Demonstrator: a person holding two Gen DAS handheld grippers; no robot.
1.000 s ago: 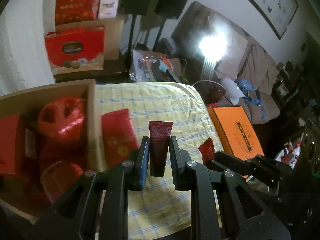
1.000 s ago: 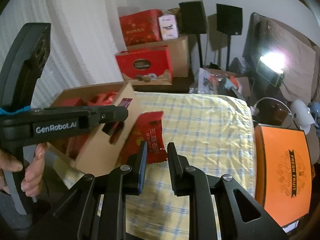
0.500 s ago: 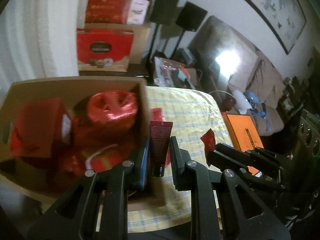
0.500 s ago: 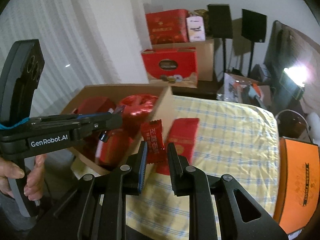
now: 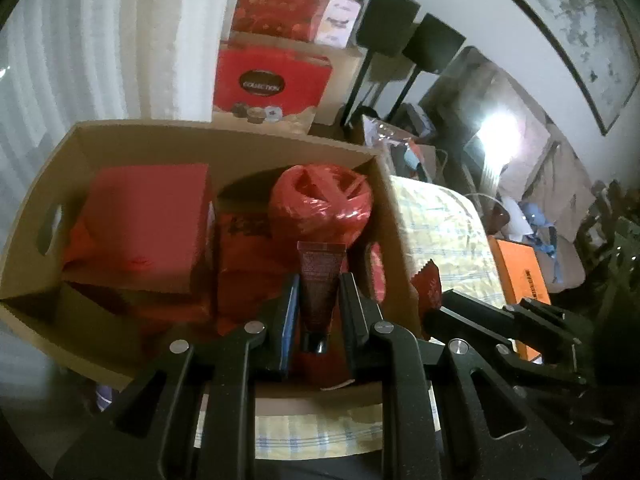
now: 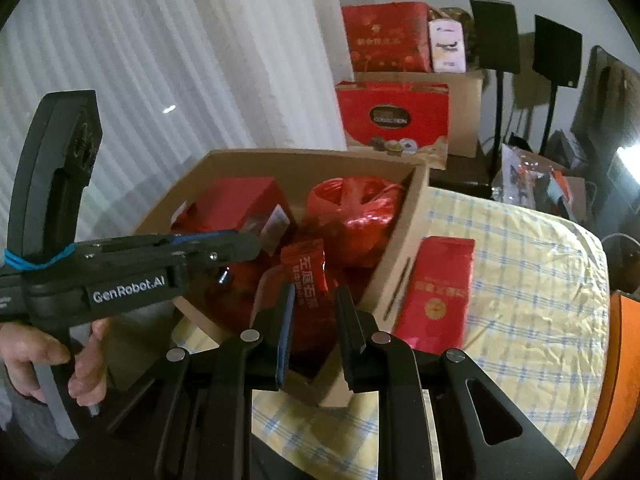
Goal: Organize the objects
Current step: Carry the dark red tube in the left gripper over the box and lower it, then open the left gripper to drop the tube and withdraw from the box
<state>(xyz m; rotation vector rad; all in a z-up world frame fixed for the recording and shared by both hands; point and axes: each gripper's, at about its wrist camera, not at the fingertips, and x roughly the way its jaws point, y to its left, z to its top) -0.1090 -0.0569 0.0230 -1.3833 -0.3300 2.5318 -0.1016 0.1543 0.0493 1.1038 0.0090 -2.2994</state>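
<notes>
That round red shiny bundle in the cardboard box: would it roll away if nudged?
Probably not far. The red bundle looks rounded but is hemmed in by the cardboard box wall and neighbouring packages. Its crinkled foil-like wrap suggests it dents easily and may be slippery.

Packet (image 6: 436, 288) lies on tablecloth (image 6: 520, 264) — right of box (image 6: 404, 240).

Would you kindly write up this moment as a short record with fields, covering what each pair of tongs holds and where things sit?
left tongs: shut on a dark red tube, cap end toward the camera
right tongs: shut on a small red sachet
cardboard box: open, on the checked tablecloth, holding red packages
position: both held items hang over the box
outside the box: red packet lying flat on the cloth beside the box wall
task state: neither item released yet
</notes>
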